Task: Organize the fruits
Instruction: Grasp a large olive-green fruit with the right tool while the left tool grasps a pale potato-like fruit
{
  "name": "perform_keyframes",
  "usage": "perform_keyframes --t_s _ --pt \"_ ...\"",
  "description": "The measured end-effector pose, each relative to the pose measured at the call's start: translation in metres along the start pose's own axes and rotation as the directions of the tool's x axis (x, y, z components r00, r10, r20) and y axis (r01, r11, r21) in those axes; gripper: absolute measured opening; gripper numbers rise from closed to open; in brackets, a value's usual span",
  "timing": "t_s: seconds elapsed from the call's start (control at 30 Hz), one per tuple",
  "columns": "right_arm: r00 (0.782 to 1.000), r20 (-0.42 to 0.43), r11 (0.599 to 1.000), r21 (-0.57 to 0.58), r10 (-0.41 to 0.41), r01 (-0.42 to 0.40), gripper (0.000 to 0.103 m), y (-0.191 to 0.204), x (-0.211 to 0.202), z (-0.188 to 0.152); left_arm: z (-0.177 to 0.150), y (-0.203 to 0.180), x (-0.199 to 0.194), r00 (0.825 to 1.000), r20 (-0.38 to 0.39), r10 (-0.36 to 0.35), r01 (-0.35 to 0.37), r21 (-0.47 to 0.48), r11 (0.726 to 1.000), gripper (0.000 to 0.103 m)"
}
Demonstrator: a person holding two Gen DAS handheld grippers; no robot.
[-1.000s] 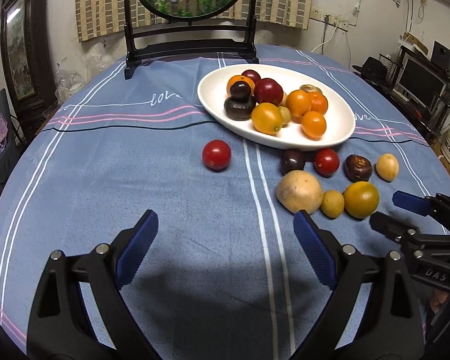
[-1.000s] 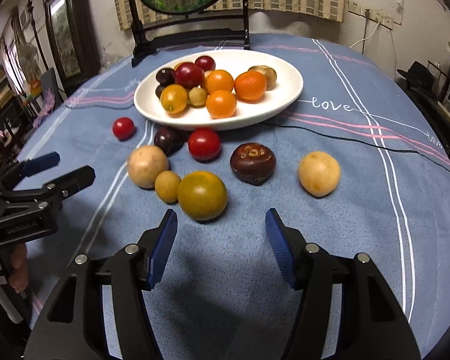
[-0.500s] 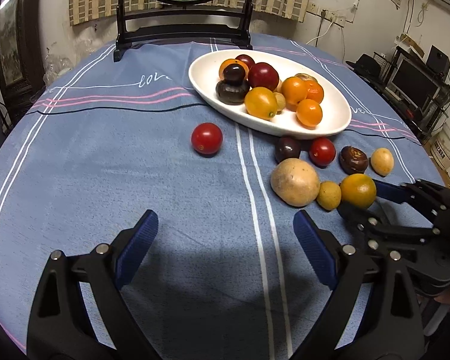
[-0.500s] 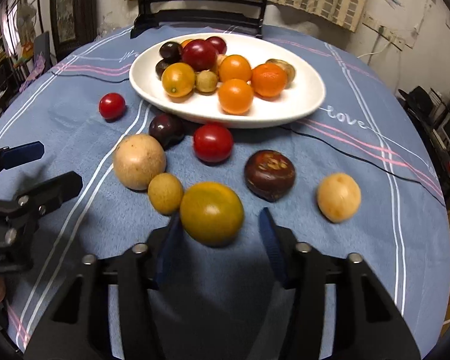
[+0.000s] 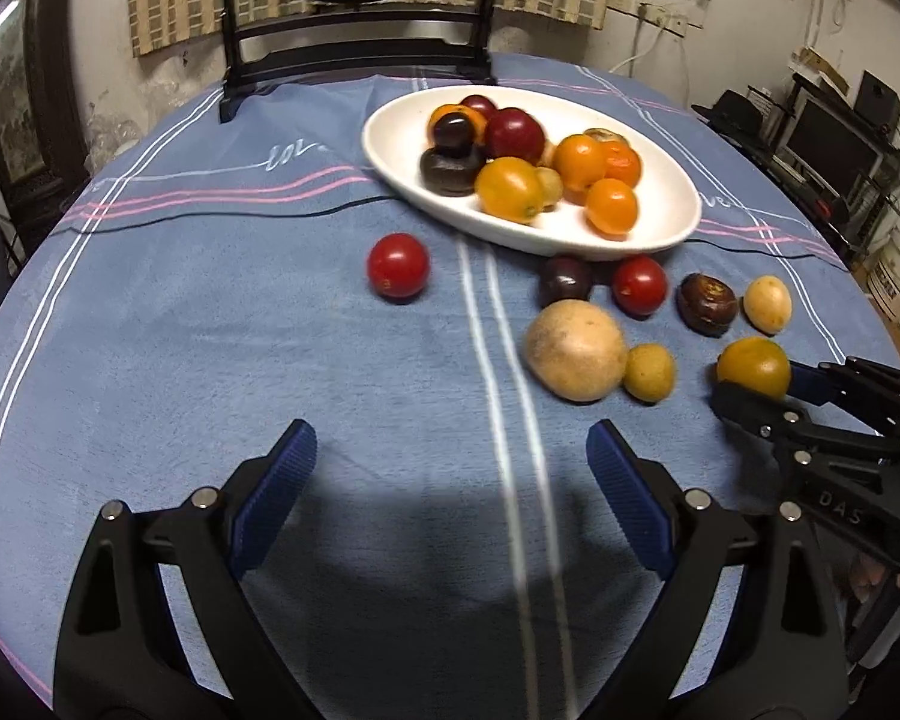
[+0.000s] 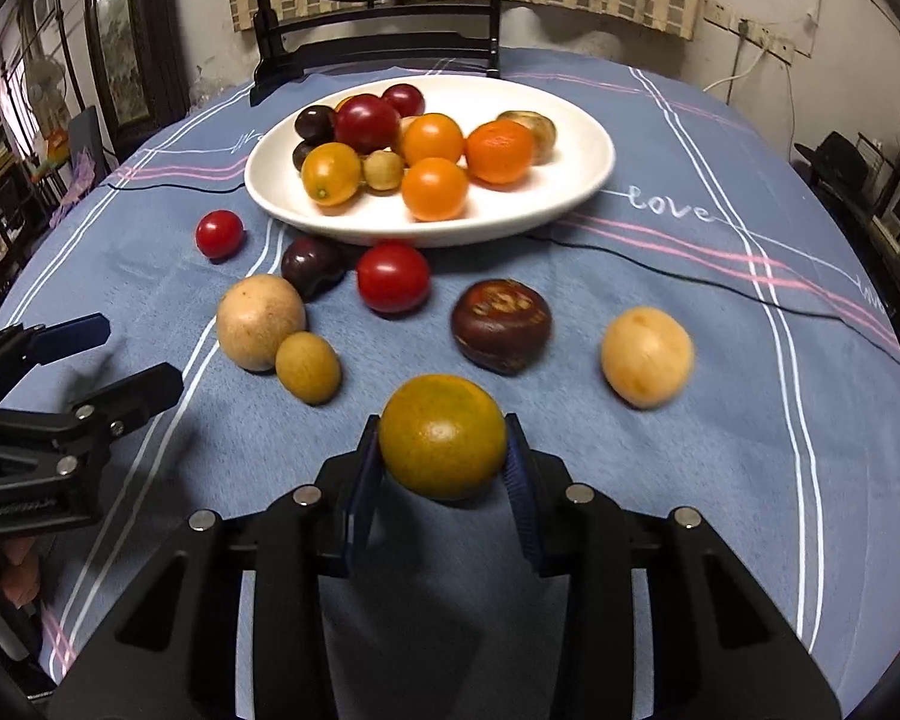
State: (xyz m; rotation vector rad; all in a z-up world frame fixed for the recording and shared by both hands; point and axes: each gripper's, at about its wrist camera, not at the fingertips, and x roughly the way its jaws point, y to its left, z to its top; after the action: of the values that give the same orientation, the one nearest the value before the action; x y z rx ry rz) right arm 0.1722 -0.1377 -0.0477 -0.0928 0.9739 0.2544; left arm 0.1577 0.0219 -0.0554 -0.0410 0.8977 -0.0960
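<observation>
- The yellow-green orange [image 6: 443, 435] sits between the blue pads of my right tongs [image 6: 444, 474], which squeeze it from both sides, low over the bench [image 6: 750, 450].
- I think this is the pick-up step for this one fruit.
- Next I need to lift it and carry it over to the white plate [image 6: 576, 180], where many fruits already lie.
- There is bare room on the plate's right side.
- My left tongs [image 5: 450, 480] are wide and hold nothing.
- Seven more fruits wait on the blue cloth.
</observation>
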Motion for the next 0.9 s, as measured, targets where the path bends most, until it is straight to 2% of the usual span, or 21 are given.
perform_keyframes --t_s 0.07,0.17,0.23,0.33,0.43,0.73,0.8,0.87,0.9 --pt "1.000 0.006 1.000 0.009 0.006 -0.006 0.039 -0.005 -0.005 -0.004 0.002 -0.011 0.000 1.000 0.007 -0.002 0.001 0.044 0.999 0.093" --pt "1.000 0.022 1.000 0.011 0.014 -0.014 0.039 -0.008 -0.011 -0.007 0.005 -0.032 0.005 0.999 0.012 0.048 -0.049 0.142 0.989 0.093" --pt "0.999 0.038 1.000 0.012 0.024 -0.024 0.039 -0.009 -0.016 -0.006 0.007 -0.042 0.010 0.999 -0.008 0.042 -0.039 0.195 0.980 0.093" --pt "0.997 0.060 0.999 0.007 0.045 -0.046 0.039 -0.009 -0.024 -0.005 0.009 -0.046 0.019 0.998 -0.040 0.040 -0.031 0.210 0.977 0.089" --pt "0.996 0.068 0.998 0.003 0.065 -0.065 0.039 -0.009 -0.028 -0.004 0.012 -0.047 0.027 0.996 -0.057 0.066 -0.051 0.225 0.973 0.085" --pt "0.993 0.075 0.996 0.010 0.091 -0.092 0.039 -0.010 -0.030 -0.007 0.028 -0.058 0.039 0.995 -0.053 0.081 -0.063 0.275 0.959 0.077" --pt "0.993 0.076 0.996 0.010 0.090 -0.091 0.039 -0.010 -0.030 -0.007 0.029 -0.061 0.040 0.996 -0.048 0.073 -0.056 0.282 0.958 0.070" --pt "0.993 0.078 0.996 0.013 0.092 -0.093 0.039 -0.011 -0.031 -0.007 0.029 -0.063 0.040 0.998 -0.059 0.023 -0.006 0.276 0.961 0.050" --pt "0.993 0.078 0.996 0.014 0.092 -0.094 0.039 -0.011 -0.031 -0.008 0.029 -0.064 0.040 0.998 -0.057 0.024 -0.007 0.274 0.962 0.047"
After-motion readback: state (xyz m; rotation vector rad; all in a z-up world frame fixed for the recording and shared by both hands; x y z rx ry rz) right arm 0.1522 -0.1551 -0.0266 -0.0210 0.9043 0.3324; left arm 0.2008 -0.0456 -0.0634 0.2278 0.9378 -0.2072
